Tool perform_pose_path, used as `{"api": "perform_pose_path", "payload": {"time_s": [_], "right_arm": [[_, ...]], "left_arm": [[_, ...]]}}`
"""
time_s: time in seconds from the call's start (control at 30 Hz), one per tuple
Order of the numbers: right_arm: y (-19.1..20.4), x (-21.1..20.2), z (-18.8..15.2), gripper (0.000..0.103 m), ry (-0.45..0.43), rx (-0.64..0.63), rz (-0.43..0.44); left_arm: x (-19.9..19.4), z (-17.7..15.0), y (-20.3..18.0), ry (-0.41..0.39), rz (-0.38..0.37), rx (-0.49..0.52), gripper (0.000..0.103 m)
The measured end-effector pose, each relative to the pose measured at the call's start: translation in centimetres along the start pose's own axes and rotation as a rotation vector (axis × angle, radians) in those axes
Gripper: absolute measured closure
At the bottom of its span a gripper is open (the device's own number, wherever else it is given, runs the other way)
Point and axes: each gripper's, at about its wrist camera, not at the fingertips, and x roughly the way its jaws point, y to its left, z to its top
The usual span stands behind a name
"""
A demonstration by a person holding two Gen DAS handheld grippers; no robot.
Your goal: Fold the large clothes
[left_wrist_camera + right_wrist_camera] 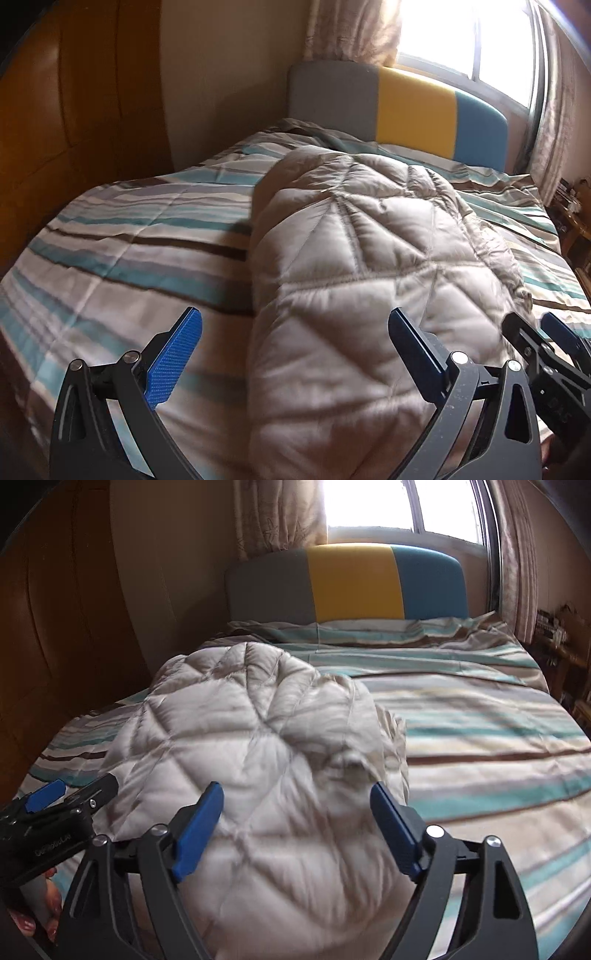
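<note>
A beige quilted puffer coat (pixel 354 258) lies lengthwise on the striped bedspread (pixel 140 236), folded into a long bundle. It also shows in the right wrist view (pixel 258 760). My left gripper (pixel 295 332) is open over the coat's near left edge, holding nothing. My right gripper (pixel 297 805) is open above the coat's near end, holding nothing. The right gripper shows at the right edge of the left wrist view (pixel 543 339). The left gripper shows at the left edge of the right wrist view (pixel 70 794).
The bed has a grey, yellow and blue headboard (pixel 351 583) under a bright window (pixel 399 506) with curtains. A wooden wardrobe (pixel 81 110) stands along the left. A cluttered wooden stand (pixel 565 646) is at the far right. Bare bedspread (pixel 480 738) lies right of the coat.
</note>
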Motion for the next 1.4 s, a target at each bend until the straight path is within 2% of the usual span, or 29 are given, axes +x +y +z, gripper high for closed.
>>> {"api": "perform_pose_path", "payload": {"time_s": [0.23, 0.4, 0.67, 1.0, 1.4], "right_arm": [[0.7, -4.3, -2.1, 0.002, -0.013, -0.003, 0.013], [1.9, -7.3, -2.7, 0.002, -0.026, -0.044, 0.002], [2.5, -11.3, -2.5, 0.002, -0.078, -0.065, -0.031], [2.6, -13.2, -2.4, 0.002, -0.107, -0.070, -0.029], [2.1, -13.2, -2.5, 0.002, -0.099, -0.054, -0.032]], "left_arm": [[-4.5, -2.3, 2.0, -0.027, -0.019, -0.046, 0.003], [-8.0, -4.0, 2.7, -0.065, -0.019, -0.028, 0.003], [-11.1, -5.1, 3.5, -0.101, -0.026, -0.011, 0.003], [-12.6, -5.3, 3.3, -0.134, -0.046, -0.012, 0.003], [-12.6, -5.4, 3.1, -0.127, -0.054, -0.010, 0.003]]}}
